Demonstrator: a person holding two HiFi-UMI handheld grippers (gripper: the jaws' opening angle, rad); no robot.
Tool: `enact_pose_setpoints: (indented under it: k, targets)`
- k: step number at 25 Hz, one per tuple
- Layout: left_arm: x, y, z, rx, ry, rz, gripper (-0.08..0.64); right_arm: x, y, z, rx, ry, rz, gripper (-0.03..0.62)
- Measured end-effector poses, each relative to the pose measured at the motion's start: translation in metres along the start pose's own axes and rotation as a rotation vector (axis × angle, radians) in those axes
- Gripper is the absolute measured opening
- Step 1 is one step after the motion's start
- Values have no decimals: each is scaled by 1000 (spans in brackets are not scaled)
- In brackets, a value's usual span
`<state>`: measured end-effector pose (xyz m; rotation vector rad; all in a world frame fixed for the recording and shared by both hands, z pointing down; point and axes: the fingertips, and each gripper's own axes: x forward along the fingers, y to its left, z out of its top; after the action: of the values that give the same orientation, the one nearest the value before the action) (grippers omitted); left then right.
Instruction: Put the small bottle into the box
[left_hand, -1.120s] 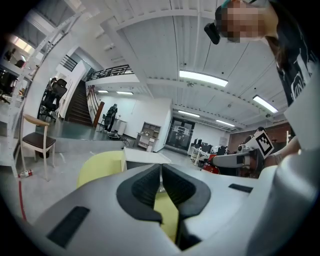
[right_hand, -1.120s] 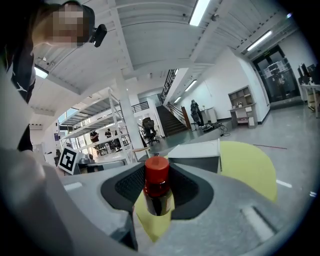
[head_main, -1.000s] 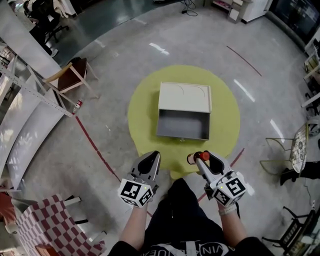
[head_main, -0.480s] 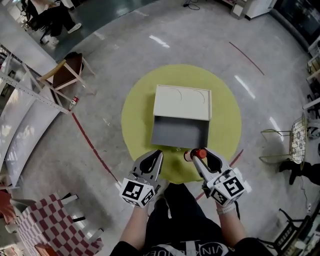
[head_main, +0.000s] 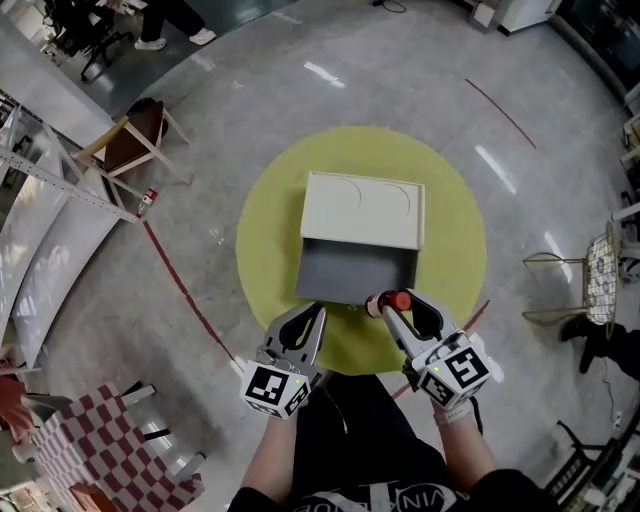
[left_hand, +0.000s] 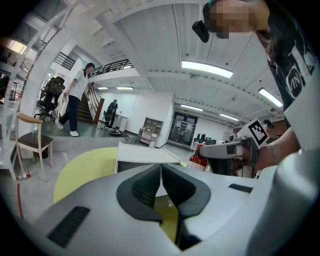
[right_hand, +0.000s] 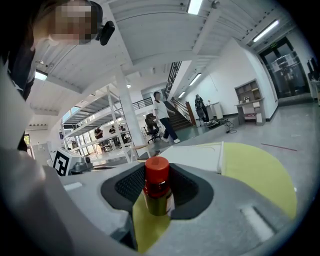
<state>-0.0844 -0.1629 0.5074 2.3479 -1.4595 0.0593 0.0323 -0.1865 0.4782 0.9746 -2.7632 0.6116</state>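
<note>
Most of the head view is grey floor (head_main: 250, 110), glossy and crossed by thin red lines. One big yellow circle (head_main: 455, 230) lies on it straight ahead of me. To my left a wooden chair (head_main: 135, 140) stands well apart from the circle, beside a white rack (head_main: 50, 230).

On the circle sits the box (head_main: 355, 272), open, with a grey inside that has nothing in it. Its cream lid (head_main: 362, 210) is folded back on the far side, two curved lines showing on its face.

My left hand-held gripper (left_hand: 161, 182) hovers over the near edge of the circle, short of the box. Its dark ribbed pads are pressed together with nothing between them.

My right hand-held gripper (head_main: 397, 305) is further forward, at the box's near right corner. Its jaws pinch the bottle (right_hand: 157, 192), their dark pads pressing on both sides of its olive body. In the head view the bottle lies right at the box's front wall, near that corner, not down inside. How high above the rim it is I cannot tell.

Smallest of all is the bottle's red cap (right_hand: 156, 170), which stands clear above the jaws in the right gripper view.
</note>
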Motion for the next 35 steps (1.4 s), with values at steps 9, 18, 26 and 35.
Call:
enact_pose_setpoints:
  k: [9,18,26,35]
  targets:
    - [10,2,-10,15,52,-15,20,16,-16,-3,1,12,-31,146]
    - [20,8,-10,27,65,-43,20,26,-21,-12,-38,46,-65,146]
    - [23,11,-11,25,66,-48,20,31,-23,-28,-132,126,-99,146]
    - [23,11,-17,22,69,-54,20,35,-26,-38,-190,159,-116,146]
